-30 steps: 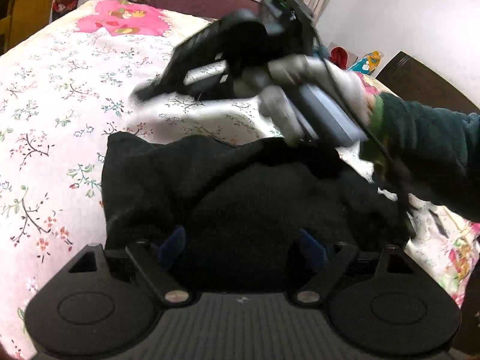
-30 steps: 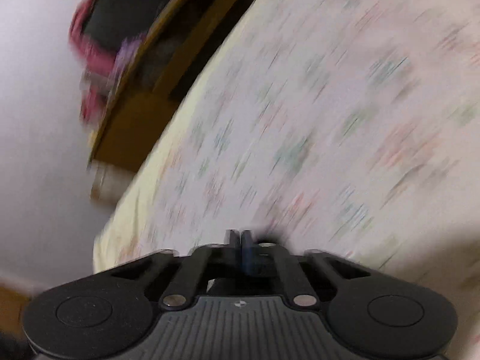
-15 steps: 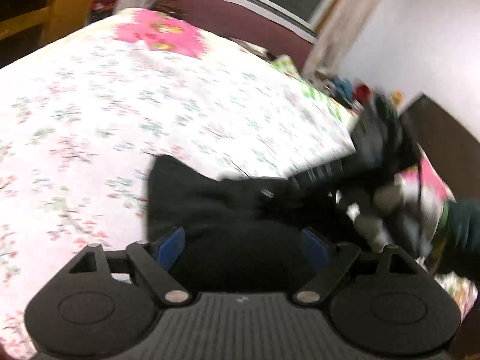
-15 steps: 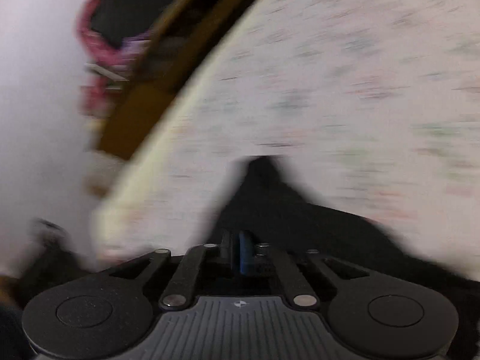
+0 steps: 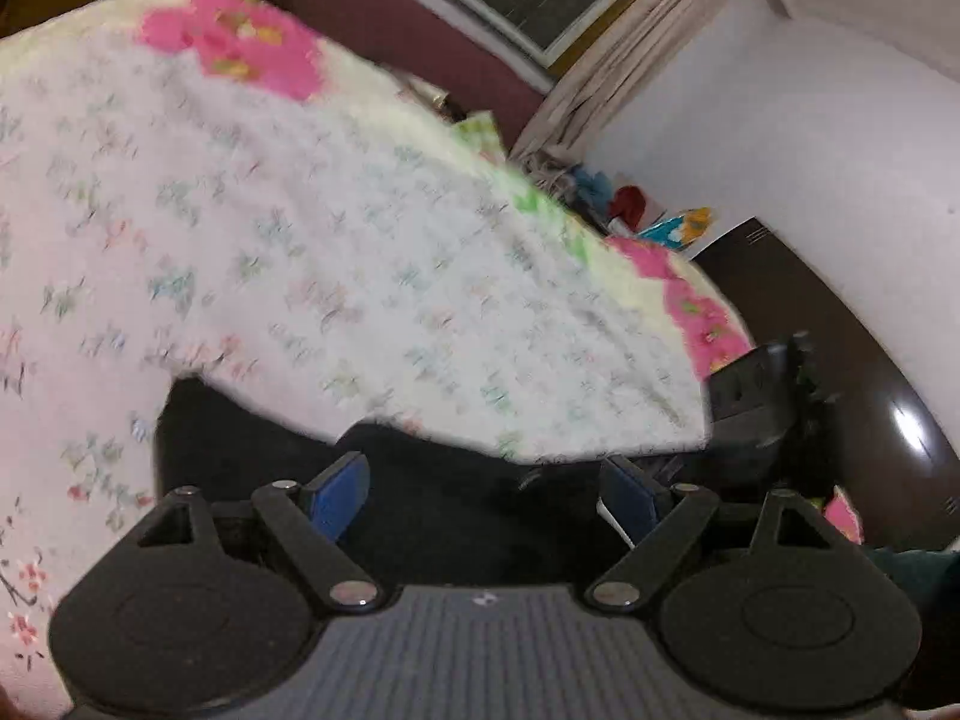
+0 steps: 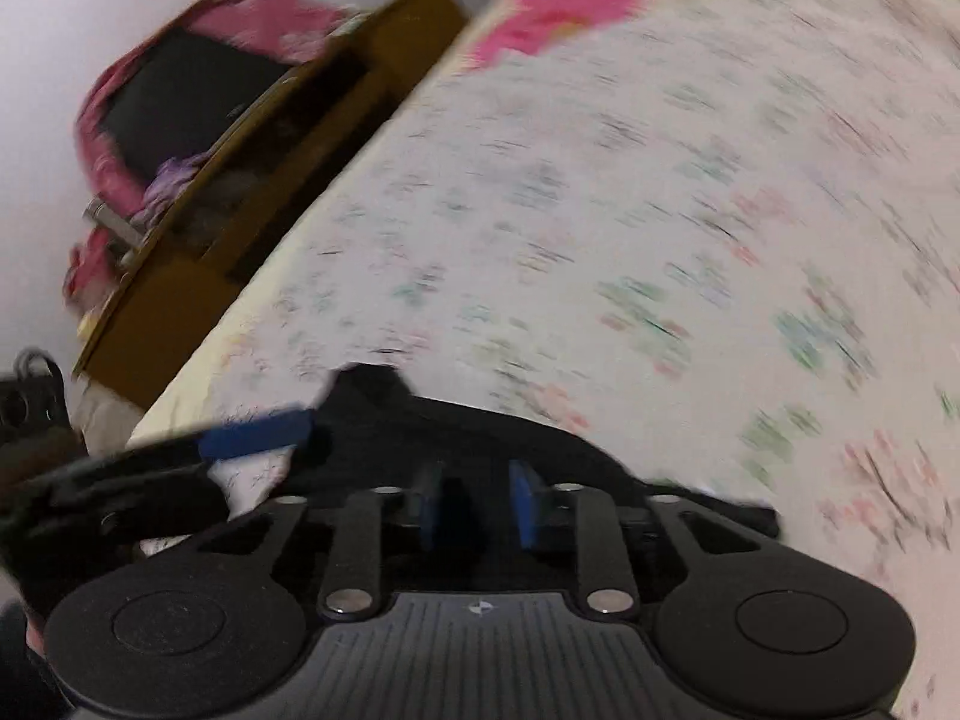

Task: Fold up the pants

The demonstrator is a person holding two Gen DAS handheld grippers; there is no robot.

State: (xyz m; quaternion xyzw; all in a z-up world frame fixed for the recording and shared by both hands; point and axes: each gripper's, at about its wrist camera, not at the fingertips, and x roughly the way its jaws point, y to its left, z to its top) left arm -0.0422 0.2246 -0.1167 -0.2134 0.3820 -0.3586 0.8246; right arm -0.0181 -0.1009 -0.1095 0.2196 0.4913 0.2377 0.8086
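The black pants point(image 5: 456, 504) lie bunched on the floral bedspread point(image 5: 300, 252), close under both grippers. My left gripper point(image 5: 483, 495) is open, its blue pads wide apart over the dark cloth. My right gripper point(image 6: 474, 504) is partly open just above the pants point(image 6: 480, 432), with nothing held between its pads. The right gripper's body point(image 5: 756, 396) shows at the right edge of the left wrist view. One blue finger of the left gripper point(image 6: 258, 435) reaches in from the left of the right wrist view.
A wooden shelf unit point(image 6: 240, 192) with a black screen point(image 6: 180, 108) stands beside the bed. A window with curtains point(image 5: 630, 42) and a dark wooden piece point(image 5: 840, 312) are beyond the bed. Small colourful items point(image 5: 630, 204) lie at the bed's far corner.
My right gripper has come down from above the bed to the pants and opened from shut. My left gripper has stayed open and tilted, with the pants sliding lower in its view.
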